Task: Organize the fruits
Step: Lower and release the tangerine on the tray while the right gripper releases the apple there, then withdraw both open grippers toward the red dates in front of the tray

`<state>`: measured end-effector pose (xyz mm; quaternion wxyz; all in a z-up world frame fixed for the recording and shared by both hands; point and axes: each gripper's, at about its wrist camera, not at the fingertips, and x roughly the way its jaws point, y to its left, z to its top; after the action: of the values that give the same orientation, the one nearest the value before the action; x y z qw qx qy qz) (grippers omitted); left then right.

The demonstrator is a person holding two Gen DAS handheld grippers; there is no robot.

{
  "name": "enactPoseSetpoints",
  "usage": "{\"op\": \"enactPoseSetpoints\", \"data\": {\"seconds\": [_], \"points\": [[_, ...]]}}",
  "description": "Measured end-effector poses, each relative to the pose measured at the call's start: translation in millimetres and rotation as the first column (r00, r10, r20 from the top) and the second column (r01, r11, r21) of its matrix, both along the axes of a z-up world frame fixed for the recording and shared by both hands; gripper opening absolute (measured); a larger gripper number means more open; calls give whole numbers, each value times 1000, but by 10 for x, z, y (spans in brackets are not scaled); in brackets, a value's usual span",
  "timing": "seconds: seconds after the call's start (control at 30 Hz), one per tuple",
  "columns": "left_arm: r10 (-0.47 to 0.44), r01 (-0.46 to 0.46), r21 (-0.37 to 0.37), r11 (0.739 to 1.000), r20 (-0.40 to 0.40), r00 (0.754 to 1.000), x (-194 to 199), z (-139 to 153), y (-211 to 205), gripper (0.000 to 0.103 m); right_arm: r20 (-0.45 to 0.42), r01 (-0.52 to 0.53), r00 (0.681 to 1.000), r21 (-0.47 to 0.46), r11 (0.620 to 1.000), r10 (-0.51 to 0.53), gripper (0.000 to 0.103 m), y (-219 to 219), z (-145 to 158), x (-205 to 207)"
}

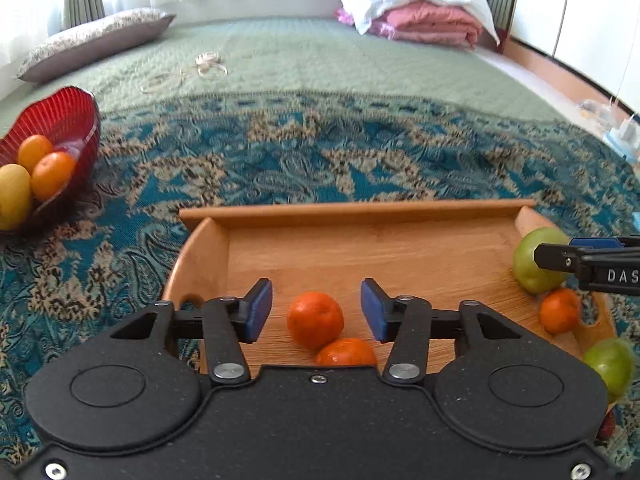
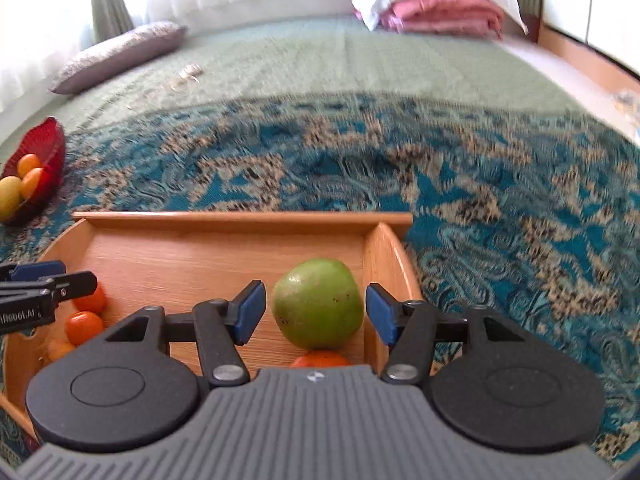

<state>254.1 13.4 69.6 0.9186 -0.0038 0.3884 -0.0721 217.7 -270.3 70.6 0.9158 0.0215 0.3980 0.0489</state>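
A wooden tray (image 1: 360, 216) (image 2: 240, 218) lies on the patterned blanket and holds several oranges and green fruits. My left gripper (image 1: 316, 310) is open, its blue pads on either side of an orange (image 1: 315, 319), with another orange (image 1: 346, 353) just behind it. My right gripper (image 2: 316, 312) is open around a green fruit (image 2: 318, 303) at the tray's right wall, not touching it; an orange (image 2: 320, 359) lies under it. In the left wrist view the right gripper's finger shows beside that green fruit (image 1: 536, 260). A red bowl (image 1: 72, 120) (image 2: 48, 140) at the left holds two oranges and a yellow fruit.
A grey pillow (image 1: 96, 40) lies at the far left of the bed. Folded pink blankets (image 1: 432, 24) sit at the far right under a white cloth. A loose cord (image 1: 192, 72) lies on the green quilt. Small items (image 1: 620, 136) lie at the right edge.
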Motion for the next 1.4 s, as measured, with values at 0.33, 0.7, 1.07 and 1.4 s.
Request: {"op": "enactPoseSetpoints", "data": {"seconds": [0.33, 0.7, 1.07, 1.4], "points": [[-17, 17, 1, 1000, 141, 990, -626, 278, 16, 84, 196, -95, 976, -36, 995, 100, 89, 61, 261, -636], [-13, 19, -24, 1000, 217, 976, -1364, 257, 42, 93, 328, -132, 930, -125, 983, 166, 102, 170, 308, -1294], [-2, 4, -5, 1000, 243, 970, -1890, 45, 93, 99, 387, -131, 905, -140, 981, 176, 103, 176, 108, -1797], [65, -62, -20, 998, 282, 957, -2227, -261, 236, 103, 451, -46, 887, -124, 991, 98, 103, 105, -143, -2163]]}}
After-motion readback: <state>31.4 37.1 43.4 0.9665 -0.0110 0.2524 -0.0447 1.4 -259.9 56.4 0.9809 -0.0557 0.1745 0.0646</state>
